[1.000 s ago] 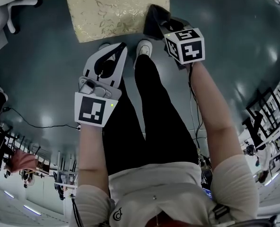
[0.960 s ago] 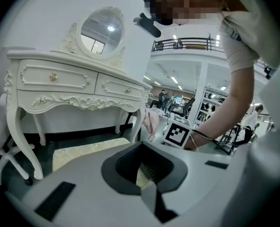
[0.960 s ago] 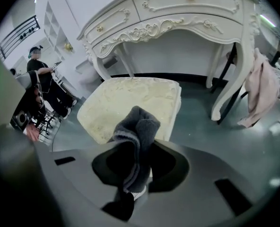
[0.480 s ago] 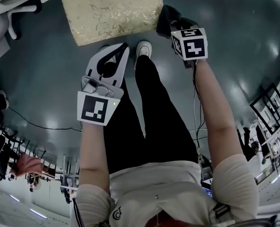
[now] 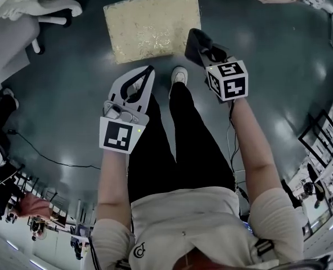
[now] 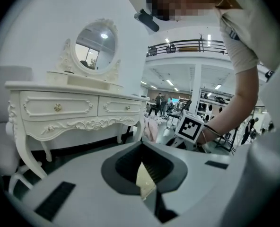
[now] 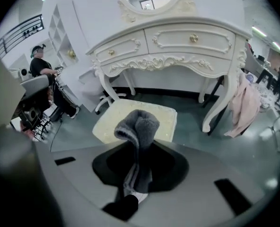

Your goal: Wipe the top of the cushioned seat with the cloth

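Note:
The cushioned seat [image 5: 149, 26] is a cream-gold square on the dark floor, straight ahead of the person's feet. My right gripper [image 5: 203, 49] is shut on a dark grey cloth [image 5: 196, 41], which hangs by the seat's near right corner. In the right gripper view the cloth [image 7: 137, 126] bunches up between the jaws, with the seat [image 7: 109, 119] behind it. My left gripper [image 5: 147, 72] hovers short of the seat's near edge, its white jaws together and holding nothing. In the left gripper view that gripper [image 6: 142, 171] shows only a thin slit.
A white dressing table [image 7: 178, 46] with an oval mirror [image 6: 95, 44] stands behind the seat. A pink garment [image 7: 244, 103] hangs by its right leg. A white chair base [image 5: 45, 7] lies left of the seat. A person [image 7: 41, 67] stands far left. A cable [image 5: 37, 151] crosses the floor.
The right gripper has drawn the cloth back off the seat's near right corner. The seat now shows lower and smaller in the head view. The left gripper has kept its place.

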Demonstrator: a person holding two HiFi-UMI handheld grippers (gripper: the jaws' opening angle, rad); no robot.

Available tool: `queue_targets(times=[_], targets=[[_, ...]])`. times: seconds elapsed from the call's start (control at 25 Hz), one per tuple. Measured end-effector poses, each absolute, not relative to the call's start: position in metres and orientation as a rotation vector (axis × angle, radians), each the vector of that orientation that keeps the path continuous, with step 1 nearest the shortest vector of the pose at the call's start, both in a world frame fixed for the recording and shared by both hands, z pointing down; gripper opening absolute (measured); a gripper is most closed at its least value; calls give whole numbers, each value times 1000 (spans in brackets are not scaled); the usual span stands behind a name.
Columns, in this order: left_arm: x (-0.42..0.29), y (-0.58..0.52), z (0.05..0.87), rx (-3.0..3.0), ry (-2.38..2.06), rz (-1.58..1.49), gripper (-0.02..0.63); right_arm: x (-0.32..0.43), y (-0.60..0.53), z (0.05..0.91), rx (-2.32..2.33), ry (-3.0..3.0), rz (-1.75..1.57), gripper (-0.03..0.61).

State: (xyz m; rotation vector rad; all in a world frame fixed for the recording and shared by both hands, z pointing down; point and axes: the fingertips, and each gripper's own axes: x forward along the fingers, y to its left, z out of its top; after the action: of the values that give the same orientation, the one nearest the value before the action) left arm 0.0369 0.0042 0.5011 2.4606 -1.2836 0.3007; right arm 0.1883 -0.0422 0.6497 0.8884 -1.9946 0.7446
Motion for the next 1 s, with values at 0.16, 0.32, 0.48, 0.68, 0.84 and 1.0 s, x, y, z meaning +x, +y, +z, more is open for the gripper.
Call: queue_targets(times=[0.16,0.32,0.48,0.68,0.84,1.0], targets=[[11,8,458,2468,-1350,250,12,160,-38,594,901,-2077,701,78],[-8,9,405,2497,-1384,202,12,137,-40,530,936,-2147,666,78],[-30,-5,342,2580,-1463,168,12,110,-62,458,996,-2243,591,78],[-38,-1,265,2661,-1517,138,12,98,-56,377,1064,-2299,556,78],[-40,5,216,2716,-1539,87,12,96,-57,316,1112,-2370,482,78],[-55,3,185,2703,-1612,155,12,93,-69,258,1147,-2452,370,78]])
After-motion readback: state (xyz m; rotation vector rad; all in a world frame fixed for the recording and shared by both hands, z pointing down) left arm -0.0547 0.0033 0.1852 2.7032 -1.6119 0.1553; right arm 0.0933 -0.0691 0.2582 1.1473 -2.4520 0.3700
